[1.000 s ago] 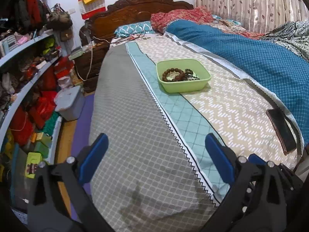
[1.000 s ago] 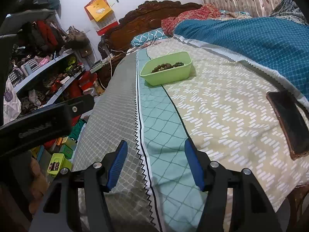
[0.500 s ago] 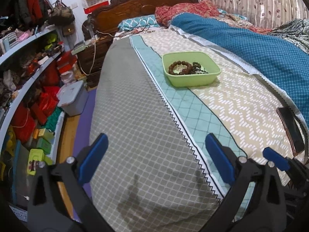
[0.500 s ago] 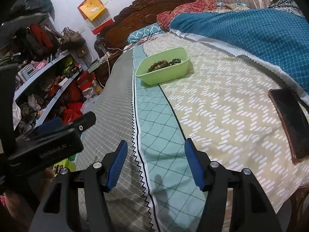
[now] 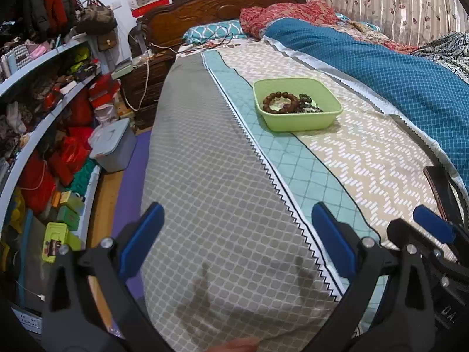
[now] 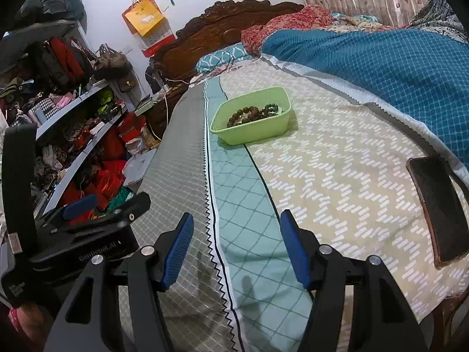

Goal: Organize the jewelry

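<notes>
A light green tray (image 5: 302, 124) (image 6: 255, 136) sits on the bed, well ahead of both grippers. A brown bead bracelet (image 5: 280, 103) (image 6: 243, 114) and darker beads (image 5: 307, 102) (image 6: 271, 108) lie inside it. My left gripper (image 5: 234, 240) is open and empty, low over the grey part of the bedspread near the foot of the bed. My right gripper (image 6: 236, 249) is open and empty over the teal stripe. The left gripper's body also shows in the right wrist view (image 6: 88, 234), at lower left.
A dark phone (image 6: 436, 208) (image 5: 438, 187) lies on the bedspread at the right. A blue quilt (image 5: 381, 67) covers the bed's right side. Crowded shelves (image 5: 44, 111) and a grey box (image 5: 112, 143) stand left of the bed. A carved headboard (image 5: 222, 3) is behind.
Both grippers have drawn back and lowered a little toward the foot of the bed; the tray looks slightly farther. Both stay open and empty.
</notes>
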